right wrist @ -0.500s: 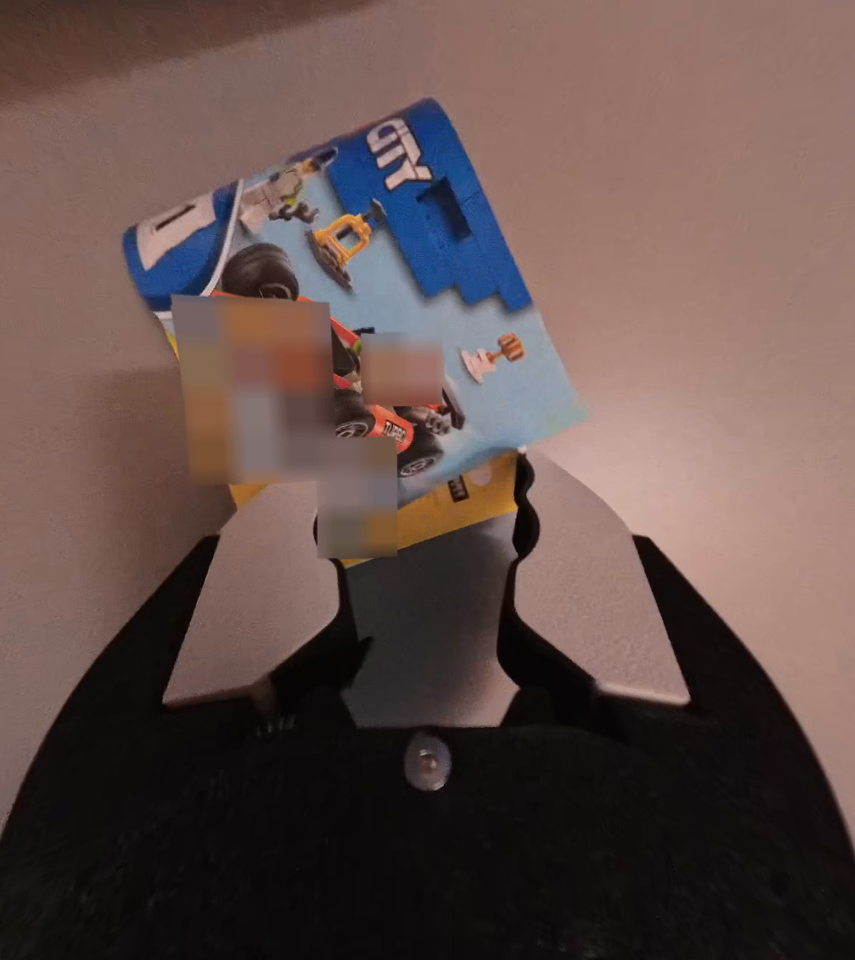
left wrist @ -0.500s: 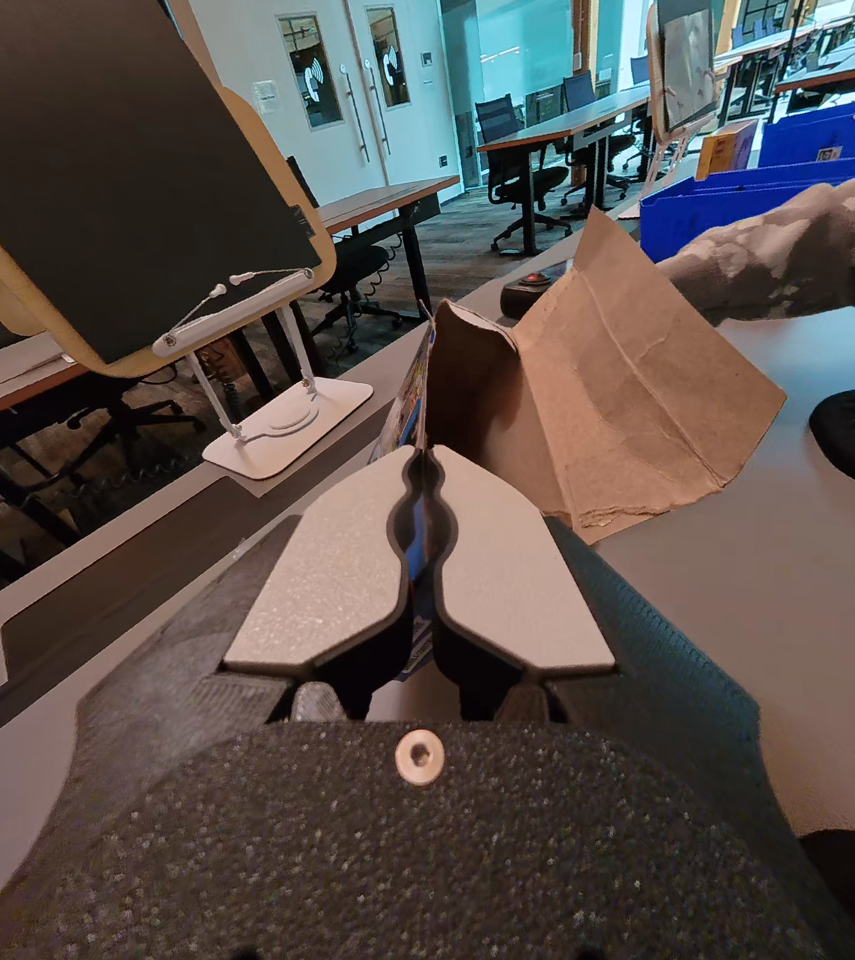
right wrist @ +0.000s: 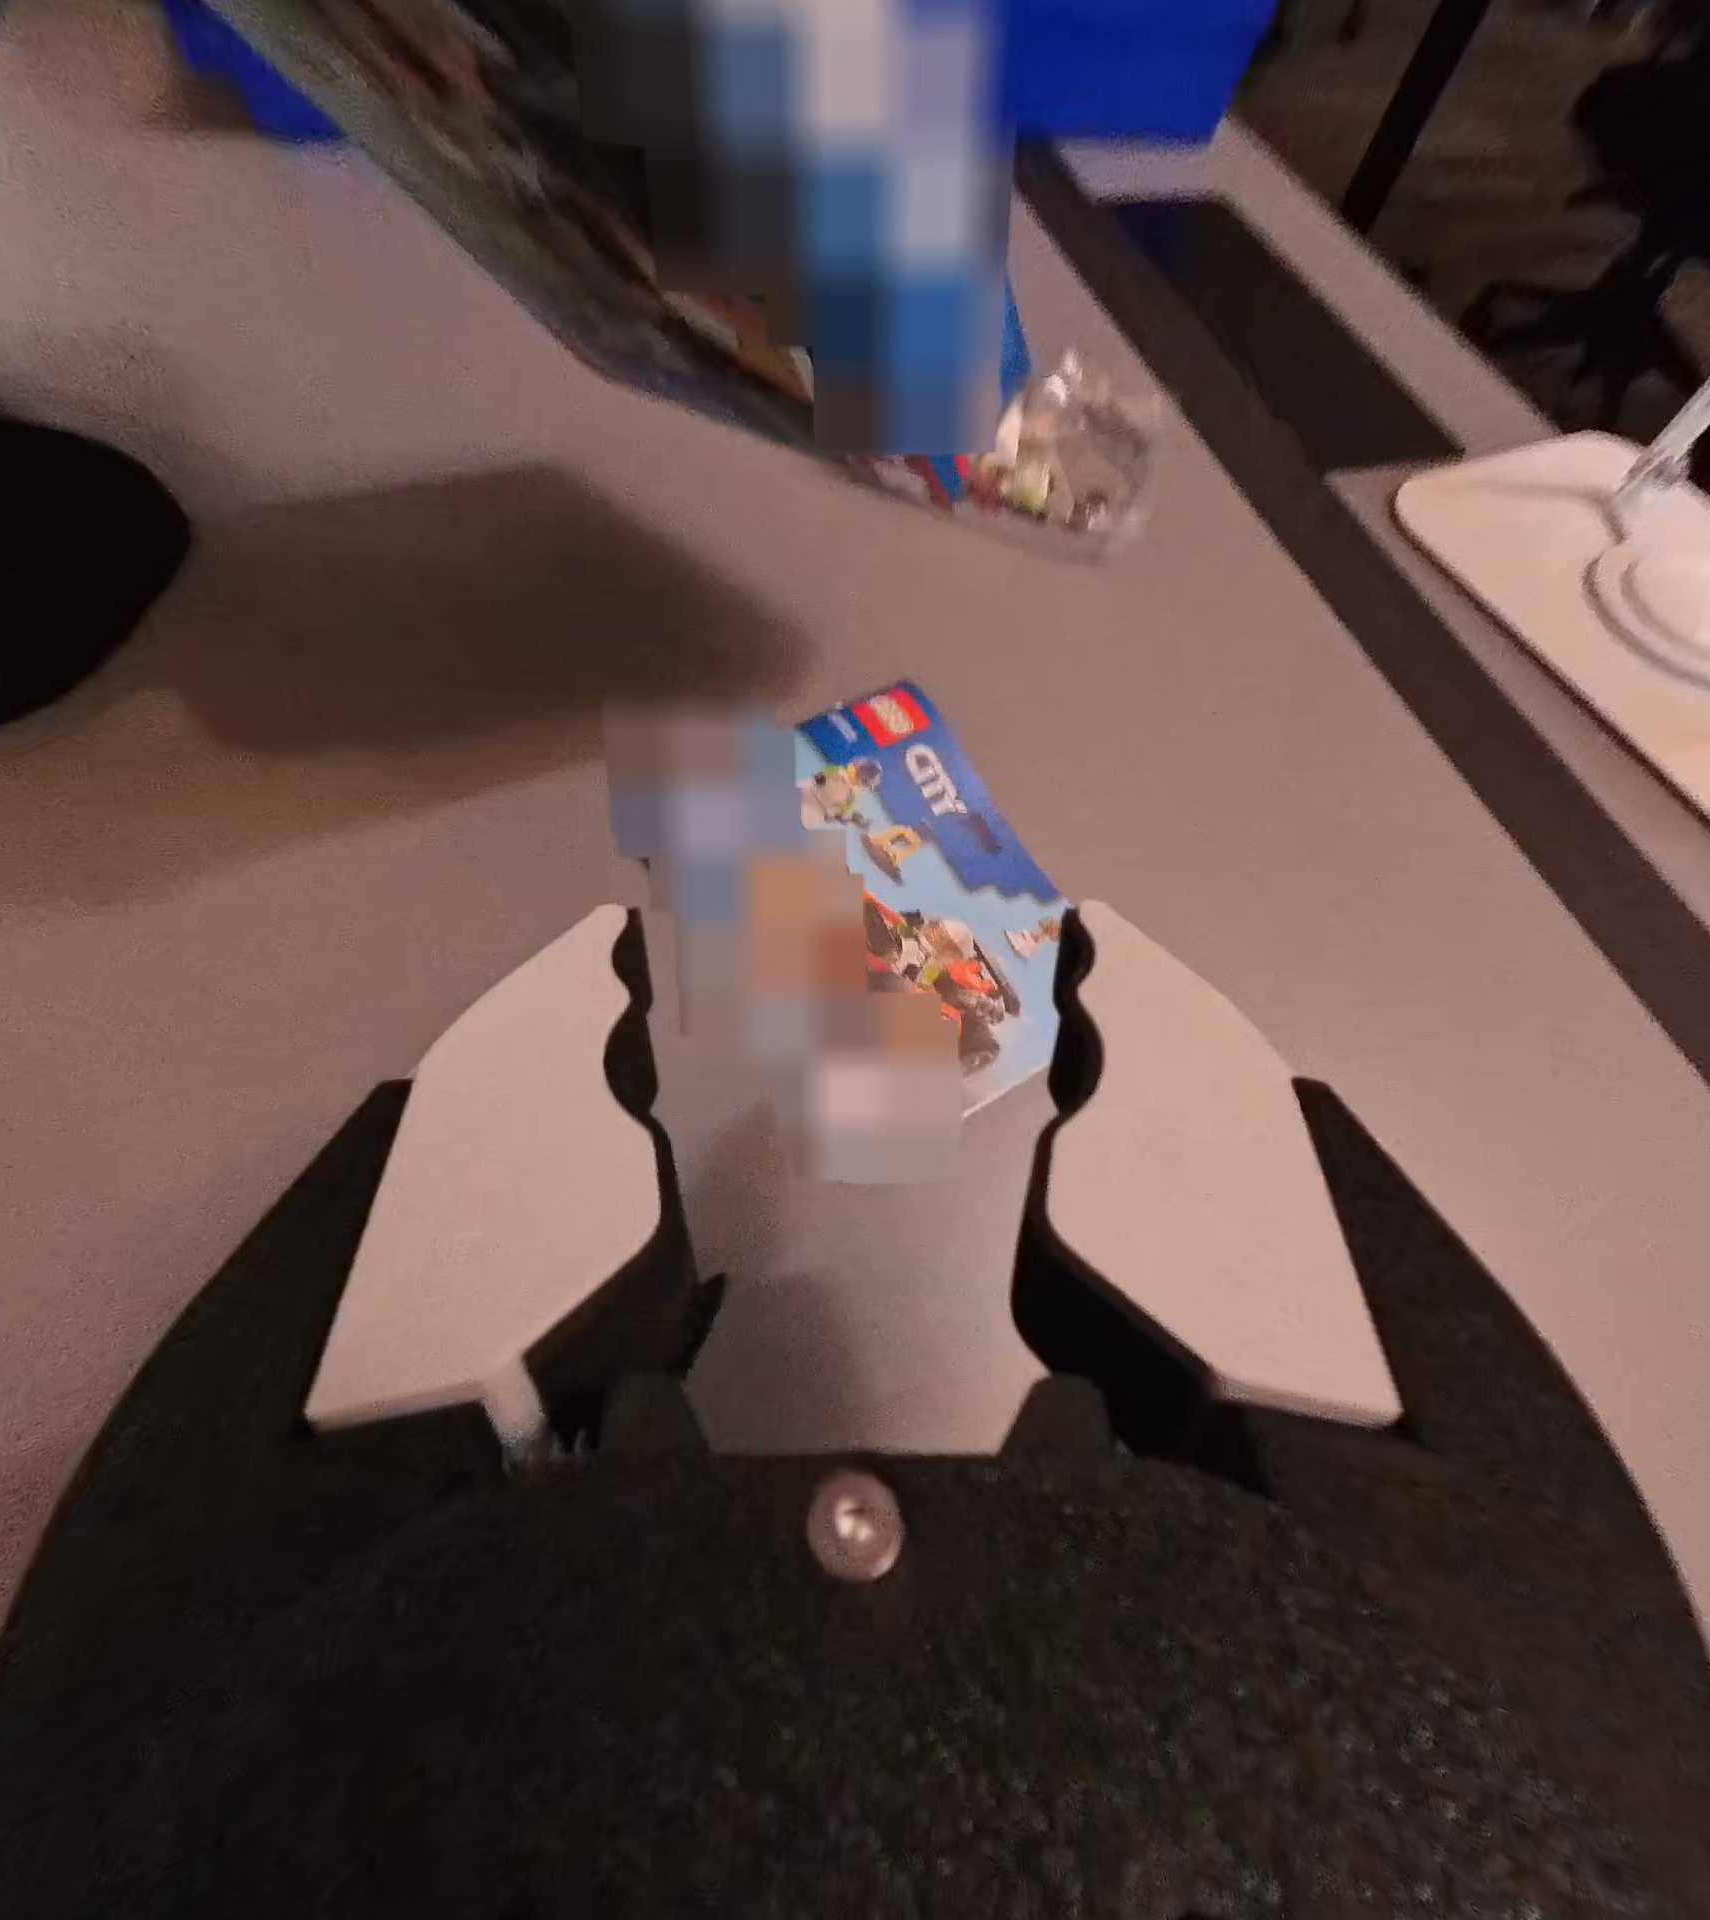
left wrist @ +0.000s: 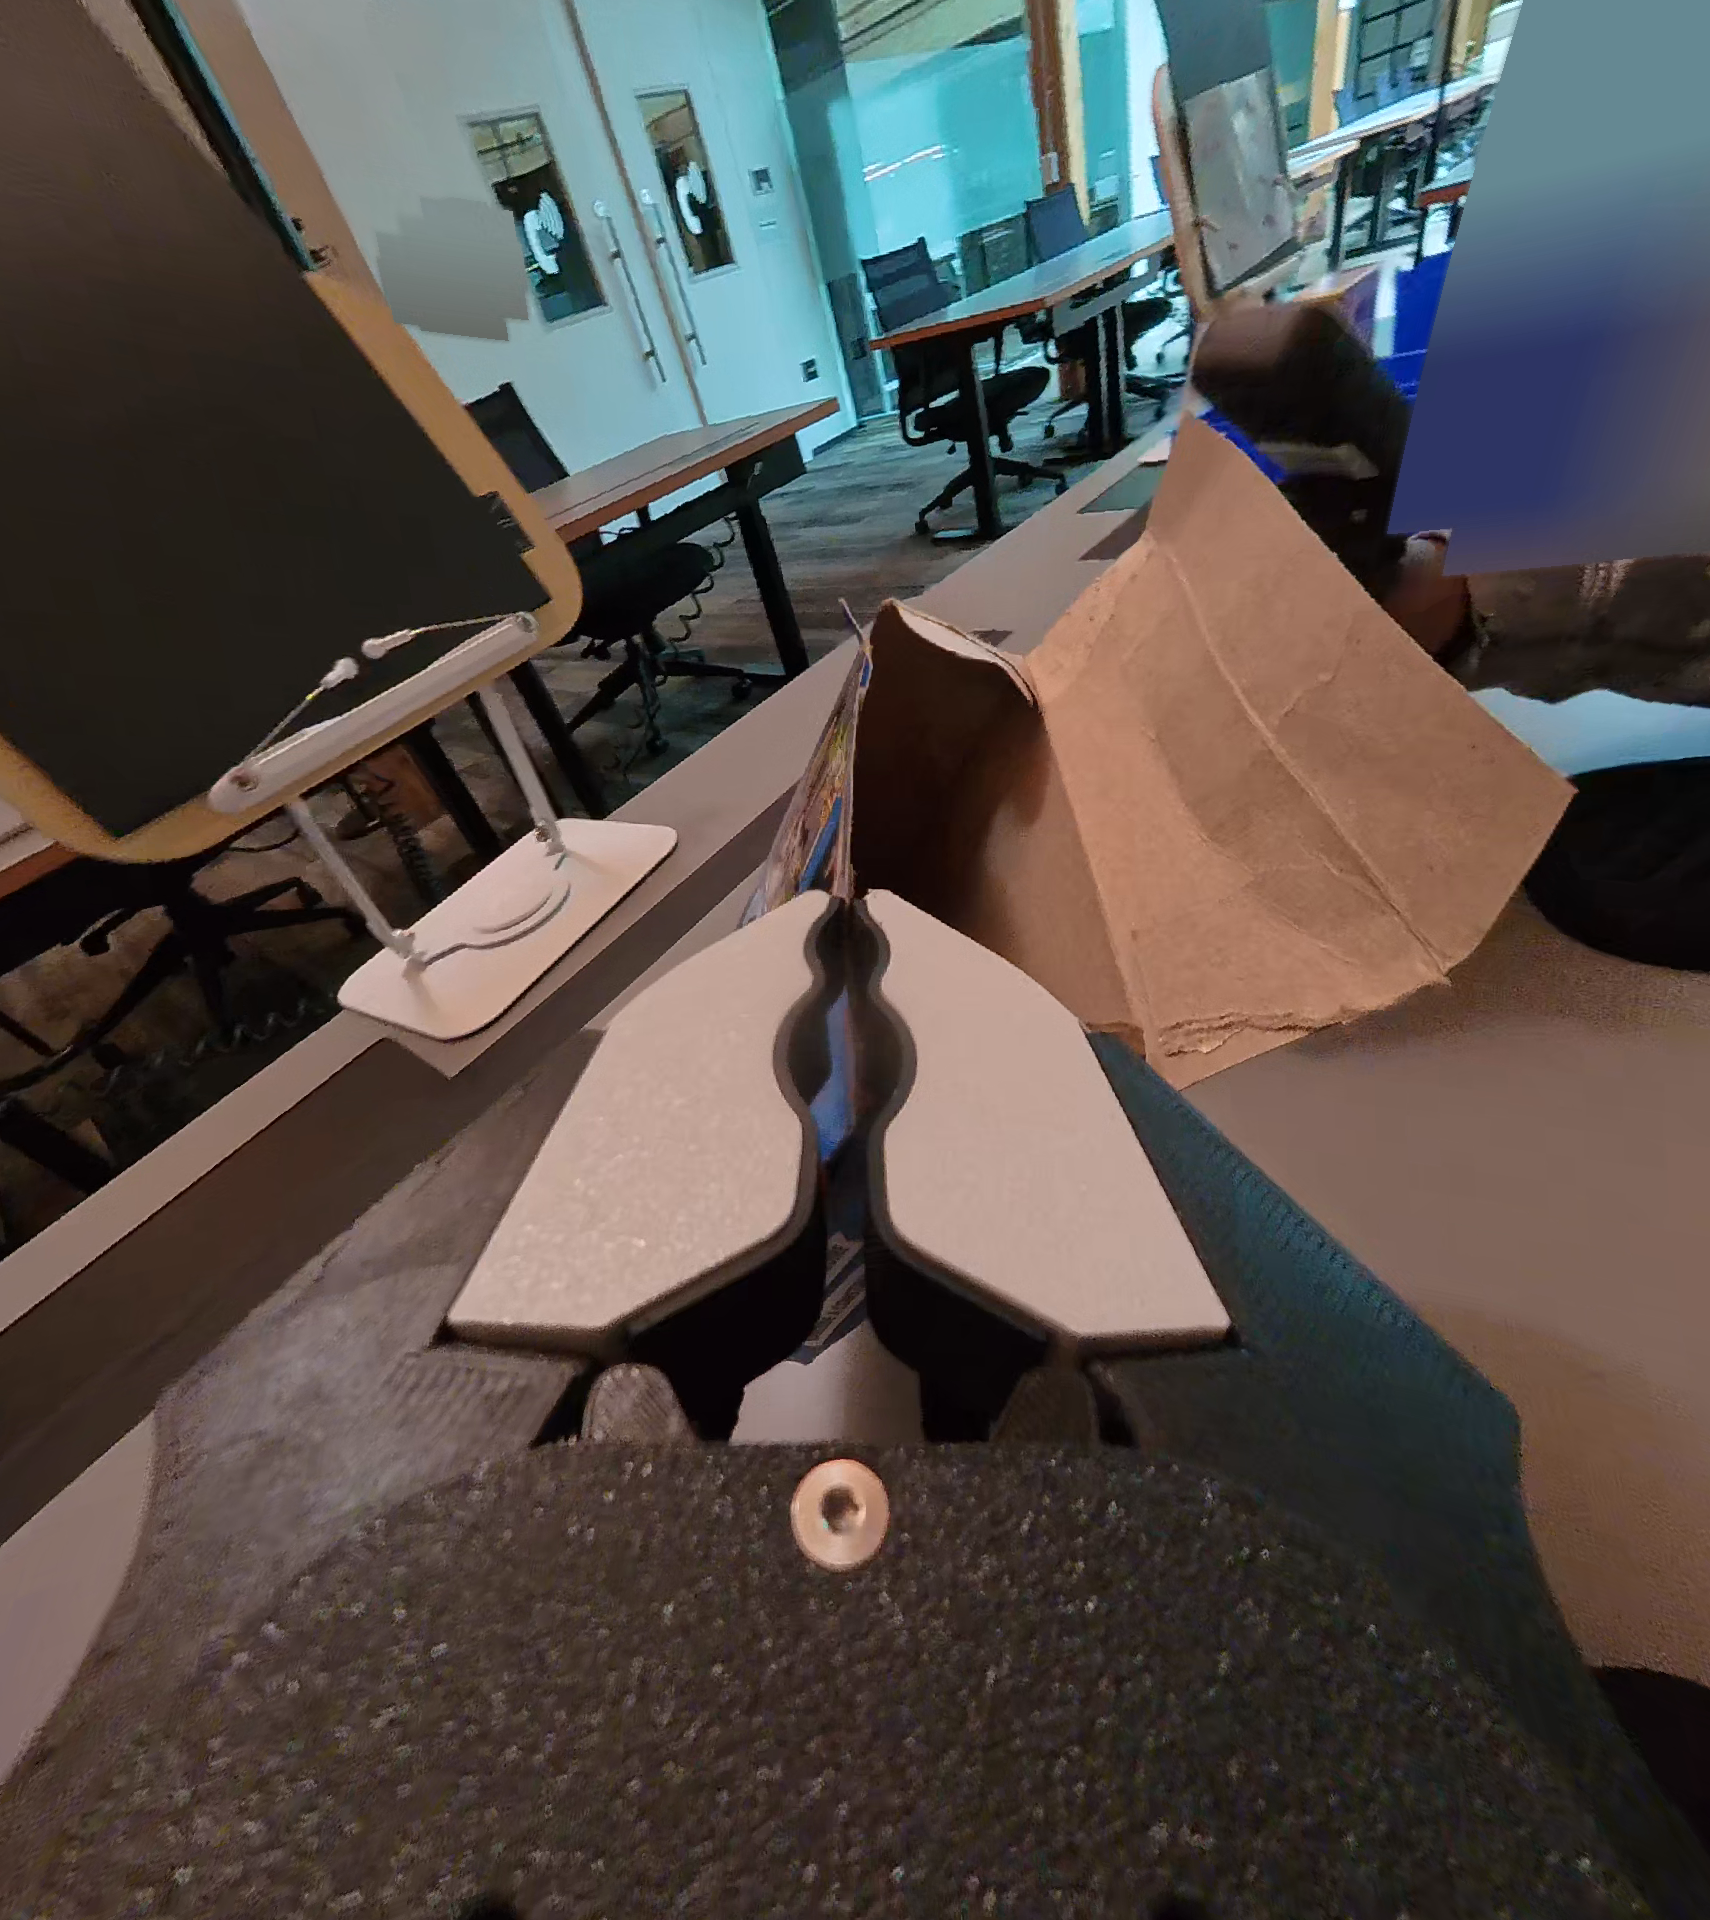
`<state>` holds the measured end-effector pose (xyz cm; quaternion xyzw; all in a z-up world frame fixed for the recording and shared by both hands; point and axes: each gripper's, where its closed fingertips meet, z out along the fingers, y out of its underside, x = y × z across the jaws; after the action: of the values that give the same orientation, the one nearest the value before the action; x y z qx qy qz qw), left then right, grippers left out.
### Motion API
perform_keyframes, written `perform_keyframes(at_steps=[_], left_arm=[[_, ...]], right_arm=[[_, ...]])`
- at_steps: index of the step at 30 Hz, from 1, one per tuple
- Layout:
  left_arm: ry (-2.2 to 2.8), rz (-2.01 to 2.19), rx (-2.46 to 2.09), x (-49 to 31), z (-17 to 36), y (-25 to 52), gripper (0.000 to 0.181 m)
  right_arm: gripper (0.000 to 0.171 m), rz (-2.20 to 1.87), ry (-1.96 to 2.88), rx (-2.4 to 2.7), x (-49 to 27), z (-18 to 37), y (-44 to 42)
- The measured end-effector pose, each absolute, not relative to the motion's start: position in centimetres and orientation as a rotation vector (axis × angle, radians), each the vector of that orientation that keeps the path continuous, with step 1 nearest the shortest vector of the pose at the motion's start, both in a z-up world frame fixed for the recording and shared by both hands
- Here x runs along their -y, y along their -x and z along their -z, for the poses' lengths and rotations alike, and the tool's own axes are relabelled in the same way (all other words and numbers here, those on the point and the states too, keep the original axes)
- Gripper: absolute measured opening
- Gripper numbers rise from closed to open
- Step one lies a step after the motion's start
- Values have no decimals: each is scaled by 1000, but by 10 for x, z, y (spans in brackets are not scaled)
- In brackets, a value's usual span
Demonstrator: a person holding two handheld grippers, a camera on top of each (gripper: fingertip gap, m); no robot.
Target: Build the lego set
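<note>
Left gripper (left wrist: 849, 914) clamping box (left wrist: 934, 790), right gripper (right wrist: 851, 920) wide, empty

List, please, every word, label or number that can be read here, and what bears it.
I do not quote writing; these things bear it.
Leaflet before the right tongs: logo and title, partly mosaicked.
Lego box in the left tongs: print edge-on, unreadable.
Door panes: emblems only.

L hand-held gripper (left wrist: 849, 920) jaws pinched tight; R hand-held gripper (right wrist: 851, 920) jaws spread wide.
</note>
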<state>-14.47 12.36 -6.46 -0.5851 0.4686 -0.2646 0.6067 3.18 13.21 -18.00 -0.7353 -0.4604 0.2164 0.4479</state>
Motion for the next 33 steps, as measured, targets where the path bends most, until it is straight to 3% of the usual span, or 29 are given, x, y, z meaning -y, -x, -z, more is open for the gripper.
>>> perform_keyframes(at_steps=[3, 10, 14, 20, 26, 33], left_arm=[[1307, 654, -1149, -112, 66, 132, 0], [1159, 794, -1345, -69, 73, 98, 0], [1142, 772, -1398, -57, 76, 86, 1], [1133, 771, -1425, -46, 76, 75, 0], [1095, 914, -1359, -43, 66, 67, 0], [1038, 1219, -1133, -48, 50, 77, 0]], right_arm=[[77, -508, 1618, 1100, -109, 157, -26], [102, -393, 1448, 1216, -85, 146, -7], [102, -341, 1380, 1308, -76, 142, 8], [82, -339, 1337, 1317, -63, 135, 9], [92, -362, 1430, 1296, -74, 154, -5], [103, -826, 1484, 1095, -74, 157, -12]])
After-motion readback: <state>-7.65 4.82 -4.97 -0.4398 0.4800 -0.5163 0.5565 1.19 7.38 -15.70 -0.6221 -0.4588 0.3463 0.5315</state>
